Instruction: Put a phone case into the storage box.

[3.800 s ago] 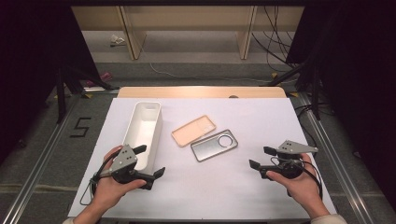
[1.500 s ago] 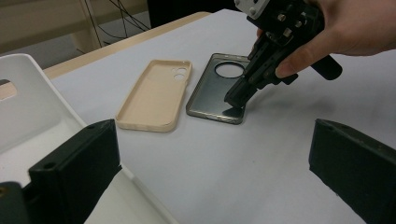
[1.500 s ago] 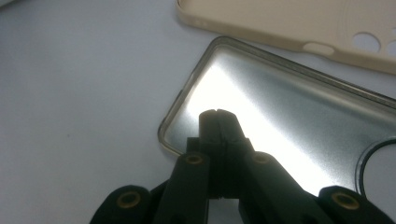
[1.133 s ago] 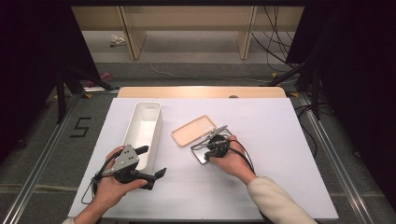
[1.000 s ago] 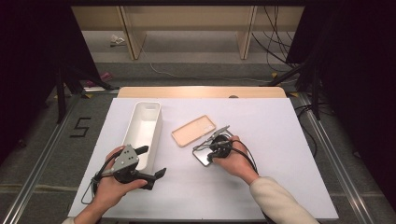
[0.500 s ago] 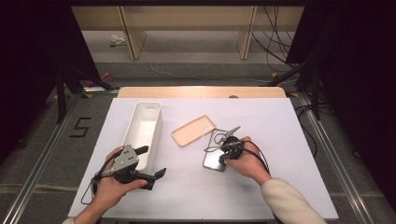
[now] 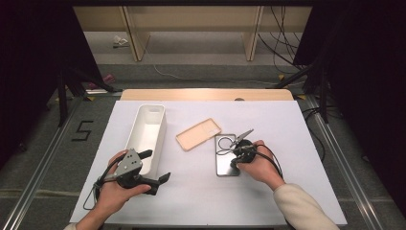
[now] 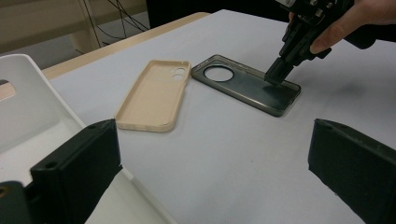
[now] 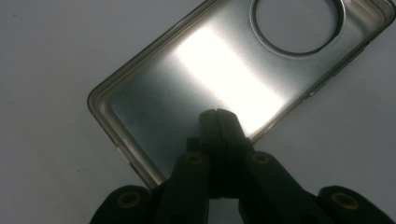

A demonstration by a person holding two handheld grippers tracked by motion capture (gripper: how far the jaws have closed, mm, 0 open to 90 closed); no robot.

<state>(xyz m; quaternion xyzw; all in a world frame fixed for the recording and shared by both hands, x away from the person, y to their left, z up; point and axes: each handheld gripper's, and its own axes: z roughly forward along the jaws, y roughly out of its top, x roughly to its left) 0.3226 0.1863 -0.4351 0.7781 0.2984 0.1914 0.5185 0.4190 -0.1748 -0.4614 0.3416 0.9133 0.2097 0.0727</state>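
Grey phone case [image 7: 225, 155] lies flat; right claw [image 9: 217, 113], jaws together, presses inside it, edges free.

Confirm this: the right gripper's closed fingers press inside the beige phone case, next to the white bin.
Not right. The right gripper presses its closed fingers inside the smoky clear phone case, as the left gripper view shows; the beige phone case lies untouched beside it, nearer the white bin.
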